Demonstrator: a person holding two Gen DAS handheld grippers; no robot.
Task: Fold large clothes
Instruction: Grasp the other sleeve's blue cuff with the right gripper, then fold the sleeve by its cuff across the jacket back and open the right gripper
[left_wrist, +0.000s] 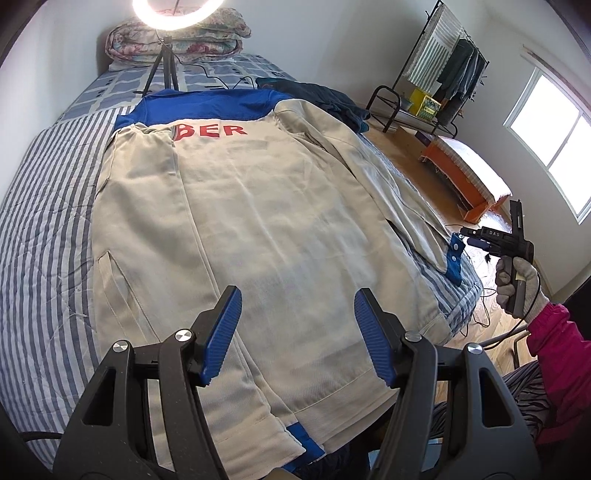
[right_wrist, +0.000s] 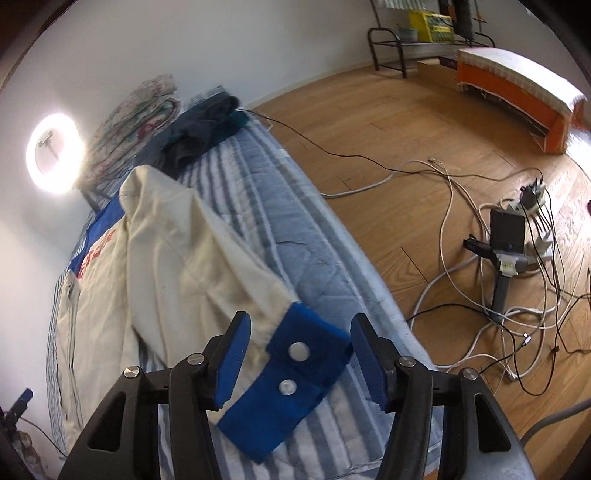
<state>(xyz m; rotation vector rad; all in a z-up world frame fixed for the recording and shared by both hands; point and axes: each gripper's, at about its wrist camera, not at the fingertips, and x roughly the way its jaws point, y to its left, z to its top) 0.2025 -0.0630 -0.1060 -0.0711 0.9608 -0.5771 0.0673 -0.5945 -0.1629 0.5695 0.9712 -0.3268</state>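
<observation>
Red letters "BER" (left_wrist: 215, 131) show on the cream jacket (left_wrist: 236, 229) spread flat on the striped bed (left_wrist: 44, 206). Left gripper (left_wrist: 297, 332) hovers released above its hem; right gripper (right_wrist: 300, 363), released, straddles the blue cuff (right_wrist: 291, 373).

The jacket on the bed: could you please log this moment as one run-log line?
jacket flat on bed, back up | left gripper open above hem | right gripper open around blue cuff | fold not started

Bed (left_wrist: 44, 206) with blue-and-white striped quilt carries a cream jacket (left_wrist: 236, 229) spread back-up, blue yoke toward the ring-light tripod (left_wrist: 159, 62). Beyond the jacket: dark bundled clothes (left_wrist: 332, 103) and a folded floral quilt (left_wrist: 177, 40) beside the tripod.
</observation>
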